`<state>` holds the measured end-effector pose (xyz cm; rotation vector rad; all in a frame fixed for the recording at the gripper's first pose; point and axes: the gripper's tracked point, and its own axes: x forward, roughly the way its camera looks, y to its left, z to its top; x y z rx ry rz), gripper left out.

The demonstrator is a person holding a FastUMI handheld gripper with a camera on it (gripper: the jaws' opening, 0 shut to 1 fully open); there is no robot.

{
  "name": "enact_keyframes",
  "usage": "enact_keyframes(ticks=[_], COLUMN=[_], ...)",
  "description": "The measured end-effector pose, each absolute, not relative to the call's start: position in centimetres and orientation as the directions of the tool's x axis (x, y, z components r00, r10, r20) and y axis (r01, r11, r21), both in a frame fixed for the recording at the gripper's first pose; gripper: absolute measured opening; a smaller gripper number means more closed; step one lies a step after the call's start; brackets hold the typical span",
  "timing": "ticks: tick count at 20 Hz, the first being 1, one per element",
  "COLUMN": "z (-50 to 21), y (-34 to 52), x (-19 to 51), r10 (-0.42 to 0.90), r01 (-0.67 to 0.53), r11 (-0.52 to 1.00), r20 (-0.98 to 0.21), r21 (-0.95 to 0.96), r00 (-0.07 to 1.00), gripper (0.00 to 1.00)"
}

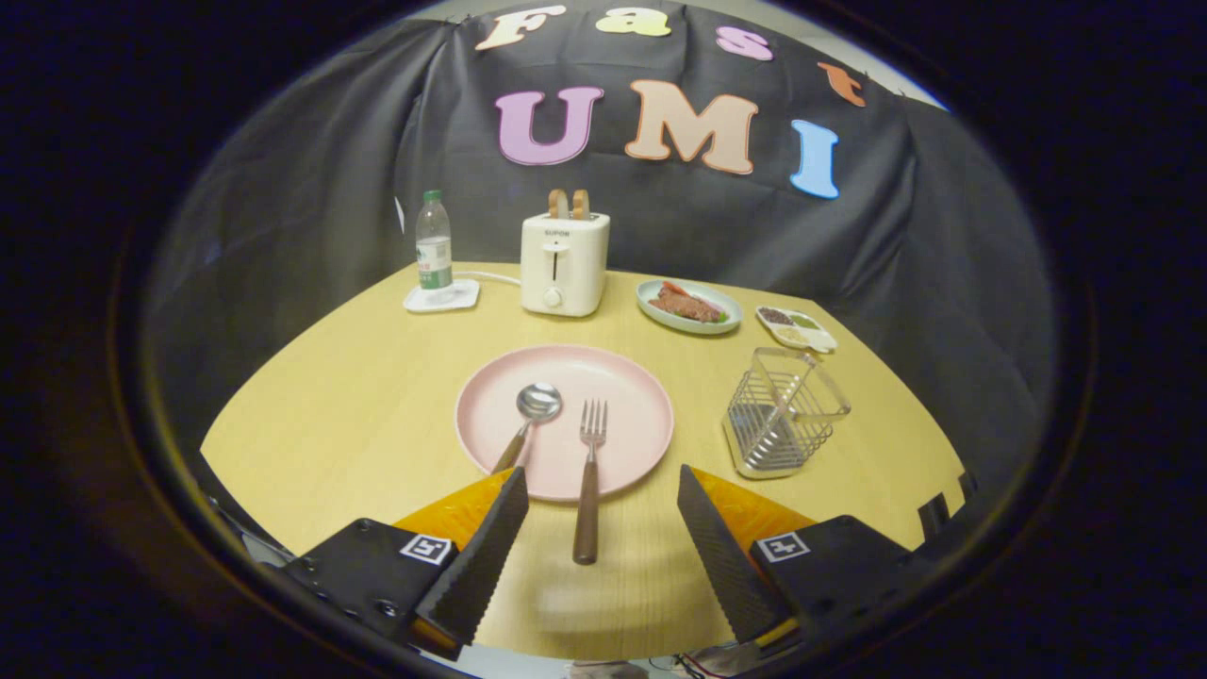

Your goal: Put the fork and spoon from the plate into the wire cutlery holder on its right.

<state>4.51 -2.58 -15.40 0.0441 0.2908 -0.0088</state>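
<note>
A pink plate (622,387) lies on the wooden table just ahead of my fingers. On it rest a spoon (534,407) on the left and a fork (589,471) on the right, both with brown handles. The fork's handle sticks out over the plate's near rim and lies between my two fingers. The spoon's handle runs down behind my left finger. My gripper (602,486) is open above the table, with nothing held. To the right of the plate stands the empty wire cutlery holder (783,410).
At the back of the table (330,415) stand a water bottle (434,242) on a white coaster, a cream toaster (564,261) with bread in it, a green plate of food (688,305) and a small divided dish (797,328). Black cloth walls close in behind.
</note>
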Motion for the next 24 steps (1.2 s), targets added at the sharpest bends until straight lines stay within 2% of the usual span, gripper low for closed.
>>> enact_keyframes(ticks=[2,5,8,14,20,24], z=[-17.0,-18.3,-18.9,-19.1,-19.2,-18.8], y=[-2.5,-2.3,-2.1,-2.0,-1.1,-1.0], x=[5.1,5.5,6.1,7.1,7.2,7.1], r10=[0.008,0.016,0.016,0.012,0.034,0.044], r01=[0.006,0.003,0.007,0.009,-0.004,-0.012], r11=[0.999,0.998,0.998,0.998,0.996,0.996], r20=[-0.313,-0.328,-0.338,-0.341,-0.357,-0.366], r21=[0.043,0.056,0.066,0.061,0.086,0.089], r00=[0.950,0.945,0.941,0.940,0.934,0.930], gripper=[1.00,0.91,0.86,0.47,0.22,0.14])
